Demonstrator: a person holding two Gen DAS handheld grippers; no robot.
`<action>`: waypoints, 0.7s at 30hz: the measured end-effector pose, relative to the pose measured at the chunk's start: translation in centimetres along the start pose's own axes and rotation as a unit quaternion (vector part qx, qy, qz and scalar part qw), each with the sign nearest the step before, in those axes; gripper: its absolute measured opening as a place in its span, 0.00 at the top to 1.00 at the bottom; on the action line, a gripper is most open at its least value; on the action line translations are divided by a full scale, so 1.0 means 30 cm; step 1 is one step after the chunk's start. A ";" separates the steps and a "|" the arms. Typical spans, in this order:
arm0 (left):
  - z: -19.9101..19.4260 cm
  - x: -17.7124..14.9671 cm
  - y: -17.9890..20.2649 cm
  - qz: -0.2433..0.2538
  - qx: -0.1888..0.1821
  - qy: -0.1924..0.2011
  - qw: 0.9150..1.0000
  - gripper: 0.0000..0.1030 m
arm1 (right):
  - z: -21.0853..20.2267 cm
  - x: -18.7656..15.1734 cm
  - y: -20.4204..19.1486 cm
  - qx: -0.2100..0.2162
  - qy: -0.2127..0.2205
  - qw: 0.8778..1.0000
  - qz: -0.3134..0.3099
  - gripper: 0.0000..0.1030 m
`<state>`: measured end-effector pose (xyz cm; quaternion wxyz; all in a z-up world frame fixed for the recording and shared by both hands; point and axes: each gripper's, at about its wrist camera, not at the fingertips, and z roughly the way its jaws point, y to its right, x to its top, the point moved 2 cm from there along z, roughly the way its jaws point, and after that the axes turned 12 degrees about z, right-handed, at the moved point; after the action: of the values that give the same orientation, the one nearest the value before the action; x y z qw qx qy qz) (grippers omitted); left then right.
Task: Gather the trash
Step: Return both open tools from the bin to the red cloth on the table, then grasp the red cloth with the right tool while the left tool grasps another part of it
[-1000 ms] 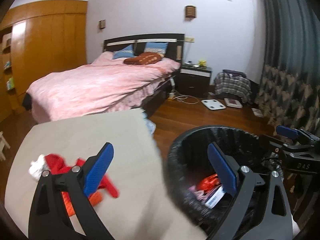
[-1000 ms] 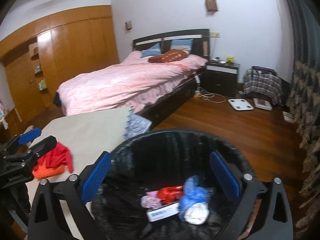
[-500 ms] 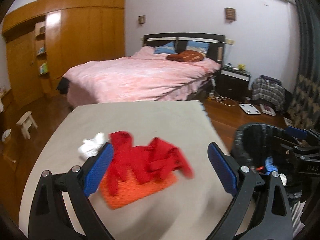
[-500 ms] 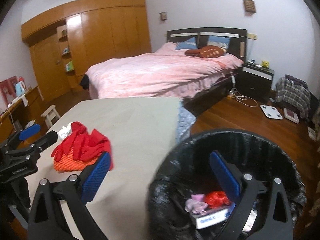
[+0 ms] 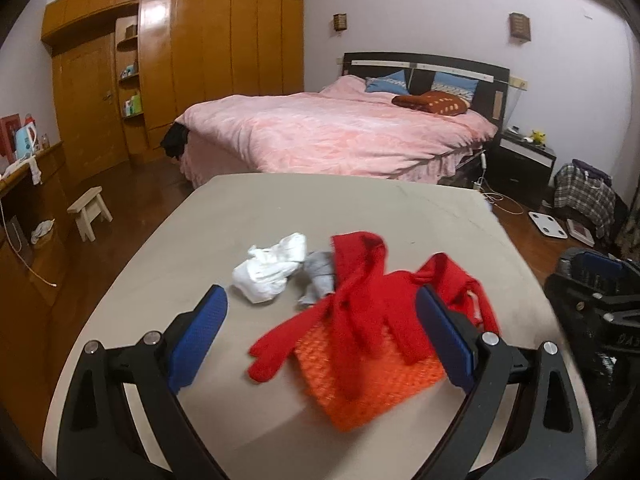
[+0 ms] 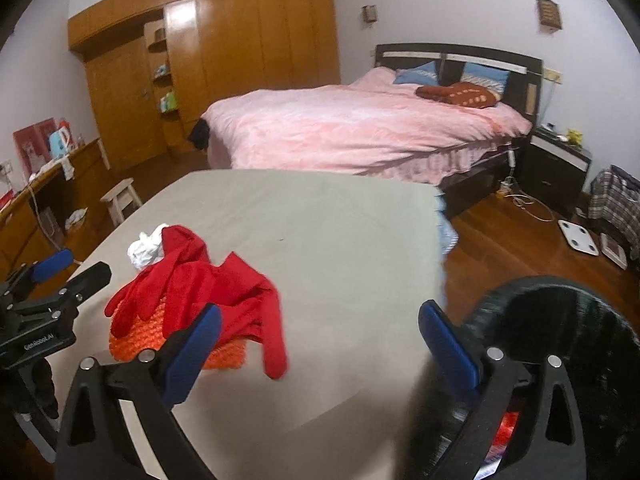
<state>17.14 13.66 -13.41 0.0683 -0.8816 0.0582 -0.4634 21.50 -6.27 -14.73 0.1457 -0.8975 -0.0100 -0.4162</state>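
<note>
On the beige table (image 5: 360, 208) lie a crumpled white tissue (image 5: 272, 268), a grey scrap (image 5: 318, 276), a red cloth (image 5: 368, 300) and an orange knitted piece (image 5: 372, 380). My left gripper (image 5: 322, 332) hovers open just above the red and orange heap, nothing between its fingers. My right gripper (image 6: 320, 344) is open over the table's right side, with the red cloth (image 6: 200, 284) to its left and the tissue (image 6: 144, 250) behind the cloth. The black-lined trash bin (image 6: 560, 344) stands low at the right, off the table edge, with bits of trash inside.
A pink bed (image 5: 340, 132) stands behind the table, a dark nightstand (image 5: 524, 164) to its right. A small wooden stool (image 5: 90, 212) and a desk are at the left. A white scale (image 6: 578, 236) lies on the wooden floor.
Both grippers swung left, away from the bin and over the table. The bin left the centre of both views; the red heap now sits between the left gripper's fingers.
</note>
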 end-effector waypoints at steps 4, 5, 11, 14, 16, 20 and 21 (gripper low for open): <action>0.035 -0.013 -0.024 -0.002 0.004 -0.006 1.000 0.10 | 0.098 -0.002 -0.048 0.008 -0.020 1.000 -0.011 0.11; 0.042 -0.015 -0.031 -0.002 0.004 -0.007 1.000 0.10 | 0.112 -0.005 -0.054 0.013 -0.025 1.000 -0.011 0.12; 0.078 -0.027 -0.058 -0.006 0.003 -0.014 1.000 0.11 | 0.216 -0.030 -0.100 0.024 -0.055 0.998 -0.031 0.14; 0.091 -0.029 -0.060 -0.006 0.003 -0.015 1.000 0.11 | 0.251 -0.038 -0.098 0.025 -0.066 0.997 -0.031 0.16; 0.097 -0.029 -0.056 -0.004 0.003 -0.016 1.000 0.11 | 0.270 -0.041 -0.094 0.031 -0.077 0.996 -0.030 0.24; 0.116 -0.032 -0.046 -0.003 -0.002 -0.021 1.000 0.11 | 0.289 -0.056 -0.091 0.072 -0.108 0.991 -0.020 0.51; 0.122 -0.030 -0.043 -0.002 -0.003 -0.022 1.000 0.11 | 0.288 -0.058 -0.092 0.083 -0.113 0.990 -0.019 0.60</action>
<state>19.70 15.33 -15.97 0.0656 -0.8919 0.0560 -0.4440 26.41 -1.12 -20.61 0.2095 -0.9231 -0.0774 -0.3130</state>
